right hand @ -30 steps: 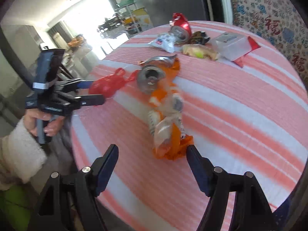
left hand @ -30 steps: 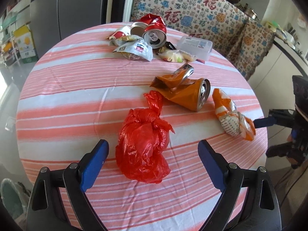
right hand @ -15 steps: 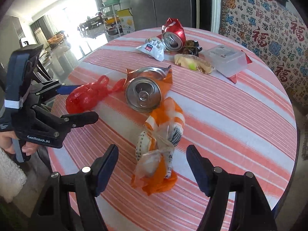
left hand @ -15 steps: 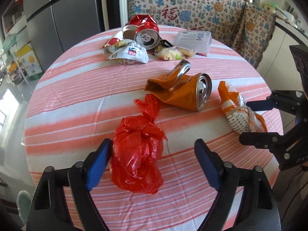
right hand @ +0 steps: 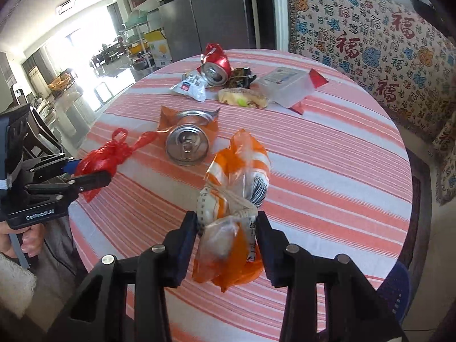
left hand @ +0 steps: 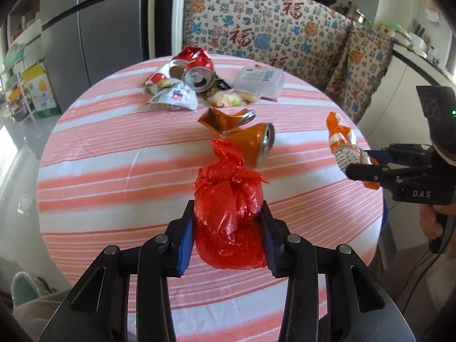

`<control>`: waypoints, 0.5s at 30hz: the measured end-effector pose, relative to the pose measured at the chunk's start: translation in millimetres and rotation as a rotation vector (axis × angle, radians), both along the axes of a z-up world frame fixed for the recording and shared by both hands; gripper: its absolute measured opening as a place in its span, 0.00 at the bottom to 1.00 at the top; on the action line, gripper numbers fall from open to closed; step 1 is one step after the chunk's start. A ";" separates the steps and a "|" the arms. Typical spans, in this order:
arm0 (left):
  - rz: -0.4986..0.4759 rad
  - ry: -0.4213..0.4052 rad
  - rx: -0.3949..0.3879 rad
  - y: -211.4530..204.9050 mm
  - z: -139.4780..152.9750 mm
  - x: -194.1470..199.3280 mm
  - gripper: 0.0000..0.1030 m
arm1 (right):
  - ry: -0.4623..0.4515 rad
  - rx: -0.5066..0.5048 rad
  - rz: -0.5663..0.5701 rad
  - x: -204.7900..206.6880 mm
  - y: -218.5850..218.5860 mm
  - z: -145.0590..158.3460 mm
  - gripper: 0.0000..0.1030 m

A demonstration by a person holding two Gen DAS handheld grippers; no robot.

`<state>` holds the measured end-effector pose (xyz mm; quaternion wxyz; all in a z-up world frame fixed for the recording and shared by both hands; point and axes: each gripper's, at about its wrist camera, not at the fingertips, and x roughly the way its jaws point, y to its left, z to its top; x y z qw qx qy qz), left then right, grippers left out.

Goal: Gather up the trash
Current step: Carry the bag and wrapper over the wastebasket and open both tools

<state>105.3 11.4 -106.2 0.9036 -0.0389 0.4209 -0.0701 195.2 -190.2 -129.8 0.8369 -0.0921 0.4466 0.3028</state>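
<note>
A knotted red plastic bag lies at the near edge of the round striped table. My left gripper is closing on it, both blue pads pressing its sides. A crumpled orange-and-white wrapper bag sits between the closing jaws of my right gripper, gripped low, its top sticking up. The left wrist view shows that bag at the table's right edge, held by the right gripper. The right wrist view shows the red bag in the left gripper.
Beyond the red bag lies a crushed orange can. At the table's far side are a crushed red can, a white snack packet, a yellow packet and a clear plastic box. A fridge and a patterned cloth stand behind.
Both grippers have gone from wide open to closed on their bags. The left one came in around the red bag; the right one tipped the orange wrapper bag upward.
</note>
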 end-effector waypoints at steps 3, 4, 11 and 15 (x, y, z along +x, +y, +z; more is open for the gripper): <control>-0.030 -0.024 -0.046 -20.3 11.8 4.7 0.40 | -0.006 0.011 -0.049 3.5 -20.6 3.5 0.41; -0.041 -0.029 -0.059 -27.8 14.9 7.6 0.40 | -0.011 0.015 -0.063 3.0 -27.7 5.4 0.41; -0.102 -0.043 -0.090 -75.8 28.4 28.4 0.40 | -0.038 0.039 -0.151 5.2 -70.7 12.7 0.41; -0.176 -0.036 -0.091 -121.0 33.4 41.8 0.40 | -0.061 0.039 -0.235 9.7 -108.1 16.7 0.41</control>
